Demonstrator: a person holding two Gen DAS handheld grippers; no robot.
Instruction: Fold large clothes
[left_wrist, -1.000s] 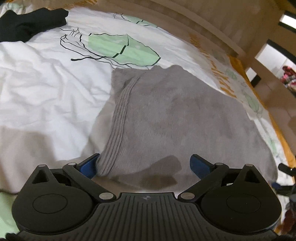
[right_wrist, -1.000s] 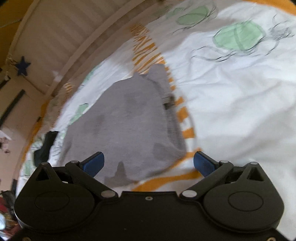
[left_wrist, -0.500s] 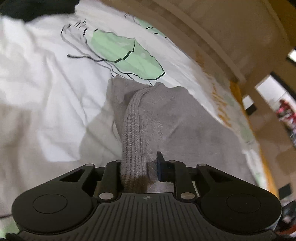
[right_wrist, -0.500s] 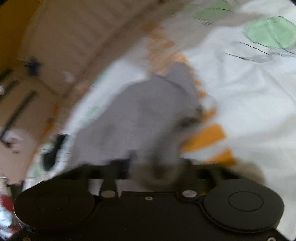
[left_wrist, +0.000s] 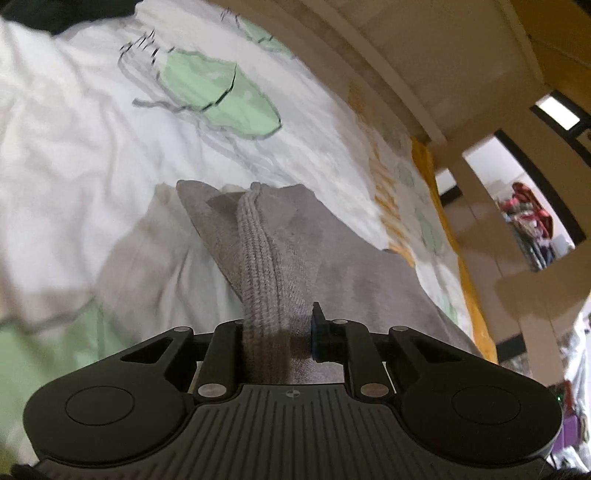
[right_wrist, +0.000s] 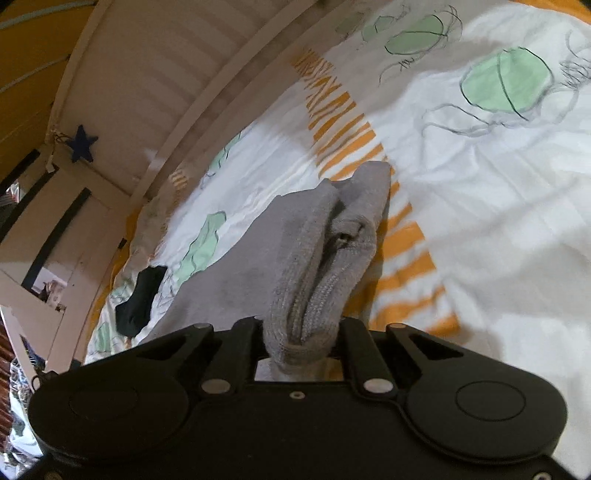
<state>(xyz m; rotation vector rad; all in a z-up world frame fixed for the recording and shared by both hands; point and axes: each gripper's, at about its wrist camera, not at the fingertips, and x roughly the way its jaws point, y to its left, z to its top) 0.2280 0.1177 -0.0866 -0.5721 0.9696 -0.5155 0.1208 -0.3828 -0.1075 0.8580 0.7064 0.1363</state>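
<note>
A grey knitted sweater (left_wrist: 354, 266) lies on a bed with a white duvet (left_wrist: 74, 155) printed with green shapes. My left gripper (left_wrist: 277, 332) is shut on the sweater's ribbed hem, which bunches up between the jaws and rises off the bed. In the right wrist view the same grey sweater (right_wrist: 236, 280) stretches away to the left. My right gripper (right_wrist: 301, 332) is shut on another bunched ribbed edge of it, lifted above the duvet (right_wrist: 498, 221).
A black garment (right_wrist: 138, 299) lies on the bed beyond the sweater, and another dark garment (left_wrist: 55, 14) sits at the far top left. A pale wooden bed frame (right_wrist: 155, 110) runs along the far side. Orange-striped print (right_wrist: 399, 258) lies under the right gripper.
Both grippers were open over the flat sweater a second ago. They have closed on its ribbed edge and lifted it, pulling the cloth up off the duvet.
</note>
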